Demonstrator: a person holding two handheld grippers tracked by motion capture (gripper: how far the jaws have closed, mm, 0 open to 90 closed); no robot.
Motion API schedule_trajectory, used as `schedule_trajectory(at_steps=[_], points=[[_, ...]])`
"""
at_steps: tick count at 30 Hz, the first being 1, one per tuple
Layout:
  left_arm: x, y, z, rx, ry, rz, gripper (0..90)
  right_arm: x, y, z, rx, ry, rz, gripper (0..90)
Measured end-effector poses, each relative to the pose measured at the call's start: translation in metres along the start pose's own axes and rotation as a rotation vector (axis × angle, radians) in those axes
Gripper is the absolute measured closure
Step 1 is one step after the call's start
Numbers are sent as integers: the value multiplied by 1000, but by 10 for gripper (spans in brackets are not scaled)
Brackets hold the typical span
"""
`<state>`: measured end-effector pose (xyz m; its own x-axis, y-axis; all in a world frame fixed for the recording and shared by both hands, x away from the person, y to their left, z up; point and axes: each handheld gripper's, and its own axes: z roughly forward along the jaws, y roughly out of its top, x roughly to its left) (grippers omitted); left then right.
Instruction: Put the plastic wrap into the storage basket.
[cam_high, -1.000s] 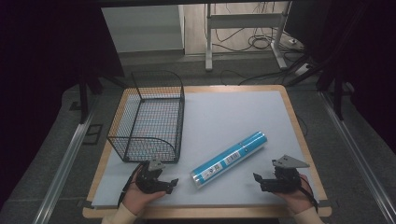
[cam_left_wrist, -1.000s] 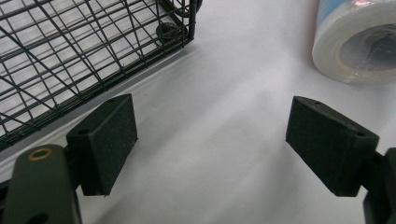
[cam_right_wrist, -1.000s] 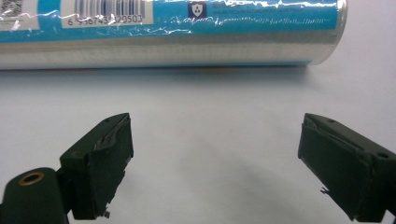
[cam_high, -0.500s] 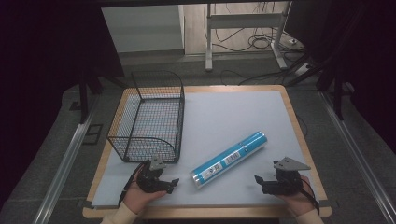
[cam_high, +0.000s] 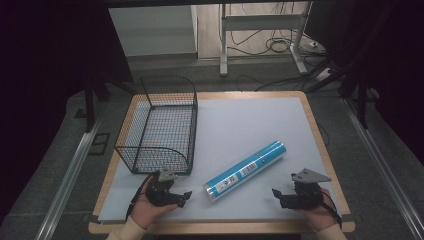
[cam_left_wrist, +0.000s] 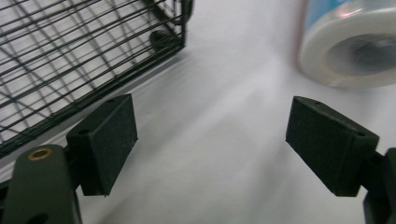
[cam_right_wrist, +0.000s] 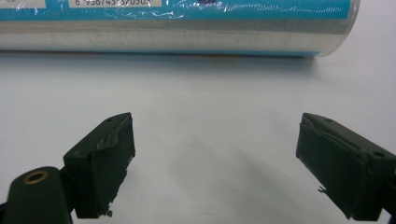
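A blue roll in clear wrap (cam_high: 245, 171) lies slantwise on the white table top (cam_high: 245, 125), near the front. My left gripper (cam_high: 186, 196) rests on the table just left of the roll's near end, jaws open and empty. In the left gripper view the roll's round end (cam_left_wrist: 350, 46) sits ahead to the right, and the wire basket (cam_left_wrist: 70, 60) ahead to the left. My right gripper (cam_high: 276, 194) lies at the front right, open and empty. In the right gripper view the roll (cam_right_wrist: 177, 28) stretches across ahead of the jaws.
A black wire basket (cam_high: 160, 125) stands on the left half of the table, just behind my left hand. The table's wooden edge (cam_high: 220, 227) runs along the front. Desk legs and cables (cam_high: 260, 45) lie on the floor beyond the table.
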<state>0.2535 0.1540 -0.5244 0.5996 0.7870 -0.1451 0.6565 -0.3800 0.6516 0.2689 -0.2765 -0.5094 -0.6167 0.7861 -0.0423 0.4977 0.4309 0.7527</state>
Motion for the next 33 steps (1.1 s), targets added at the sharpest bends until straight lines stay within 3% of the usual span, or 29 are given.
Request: schedule_trajectory(at_steps=[4,17,22,33], points=[[-5,6,-6,-1,-6,32,157,1,-1,1,5,0,-9,120],[-14,23,-23,-26,-2,30,164,0,-1,-2,-4,-5,-13,124],[-23,34,-32,-20,-5,87,163,0,-1,-1,-2,-4,-15,124],[-40,59,-34,-17,-30,138,160,0,0,-2,-3,-8,-12,124]])
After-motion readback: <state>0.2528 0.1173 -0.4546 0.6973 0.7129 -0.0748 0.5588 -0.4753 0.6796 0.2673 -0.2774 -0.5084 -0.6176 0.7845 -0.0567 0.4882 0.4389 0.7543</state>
